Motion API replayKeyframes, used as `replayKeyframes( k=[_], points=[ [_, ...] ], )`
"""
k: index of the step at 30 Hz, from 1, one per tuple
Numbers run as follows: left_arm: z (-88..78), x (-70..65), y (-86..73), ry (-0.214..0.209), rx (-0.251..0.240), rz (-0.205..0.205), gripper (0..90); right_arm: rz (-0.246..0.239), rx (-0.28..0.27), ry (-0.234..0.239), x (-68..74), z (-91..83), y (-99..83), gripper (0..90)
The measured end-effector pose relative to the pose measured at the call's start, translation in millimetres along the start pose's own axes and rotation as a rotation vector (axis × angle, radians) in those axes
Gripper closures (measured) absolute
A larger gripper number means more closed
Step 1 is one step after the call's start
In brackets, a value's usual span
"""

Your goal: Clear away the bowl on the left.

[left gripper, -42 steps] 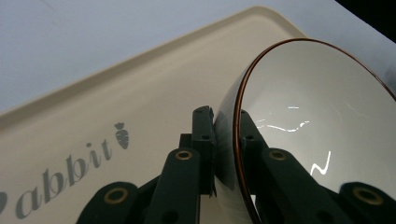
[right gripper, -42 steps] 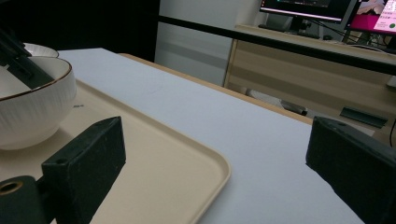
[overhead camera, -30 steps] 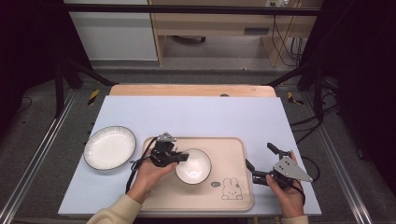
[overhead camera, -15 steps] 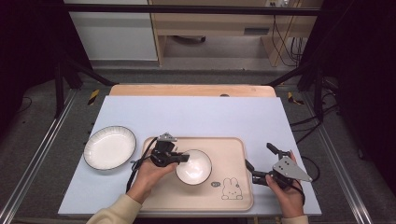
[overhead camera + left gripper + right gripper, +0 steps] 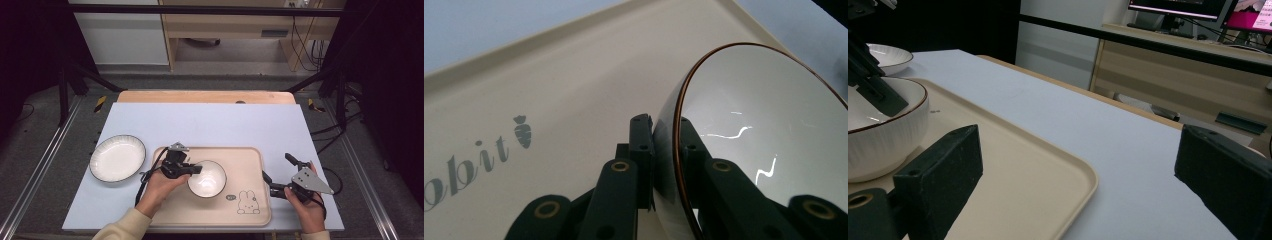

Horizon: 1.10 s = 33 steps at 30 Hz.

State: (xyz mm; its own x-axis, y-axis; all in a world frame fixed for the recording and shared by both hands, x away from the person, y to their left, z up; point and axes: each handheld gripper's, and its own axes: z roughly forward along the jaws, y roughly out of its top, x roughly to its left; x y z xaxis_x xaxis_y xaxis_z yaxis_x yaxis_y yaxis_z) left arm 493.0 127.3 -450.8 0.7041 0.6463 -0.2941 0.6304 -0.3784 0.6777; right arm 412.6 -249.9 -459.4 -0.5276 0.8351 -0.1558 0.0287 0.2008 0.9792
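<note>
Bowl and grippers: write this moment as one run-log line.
left gripper: shut on bowl rim | bowl: on tray | right gripper: open, beside tray

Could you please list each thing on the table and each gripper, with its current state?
bowl: upright on the tray, rim pinched by the left gripper.
plate: flat on the table, left of the tray, empty.
tray: flat on the table, holding the bowl.
left gripper: shut on the bowl's rim.
right gripper: open, right of the tray.

A lab — black frame rails (image 5: 210, 9), monitors (image 5: 1198, 7), trailing cables (image 5: 305, 35).
</note>
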Motion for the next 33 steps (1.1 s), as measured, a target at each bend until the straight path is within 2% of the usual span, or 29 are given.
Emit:
replayKeyframes(
  k=[7, 8, 16, 22, 25, 31, 33],
  points=[
    [1.5, 0.0, -0.1, 0.009, 0.001, -0.004, 81.3, 0.0, 0.002, 0.002, 0.0, 0.2, -0.1, 5.2],
    [2.9, 0.9, 0.1, 0.002, -0.01, 0.01, 81.0, 0.001, 0.002, 0.001, -0.1, 0.3, -0.2, 5.2],
    [2.5, -0.1, -0.1, 0.016, -0.024, 0.033, 79.9, 0.002, 0.005, 0.007, 1.1, 1.1, 0.2, 5.2],
    [-0.6, 0.5, 0.6, 0.02, -0.049, 0.037, 74.8, 0.003, 0.009, 0.007, 0.7, 1.0, -0.2, 5.2],
    [-2.3, 0.7, 0.7, 0.033, -0.047, 0.06, 72.0, 0.002, 0.008, 0.007, 0.9, 1.0, -0.1, 5.3],
    [-6.8, 1.1, 2.1, 0.048, -0.068, 0.067, 64.0, 0.007, 0.012, 0.008, 1.1, 1.6, -0.1, 5.5],
    [-7.0, 1.4, 2.8, 0.052, -0.074, 0.081, 61.0, 0.006, 0.013, 0.01, 1.5, 1.9, -0.2, 5.5]
  ],
)
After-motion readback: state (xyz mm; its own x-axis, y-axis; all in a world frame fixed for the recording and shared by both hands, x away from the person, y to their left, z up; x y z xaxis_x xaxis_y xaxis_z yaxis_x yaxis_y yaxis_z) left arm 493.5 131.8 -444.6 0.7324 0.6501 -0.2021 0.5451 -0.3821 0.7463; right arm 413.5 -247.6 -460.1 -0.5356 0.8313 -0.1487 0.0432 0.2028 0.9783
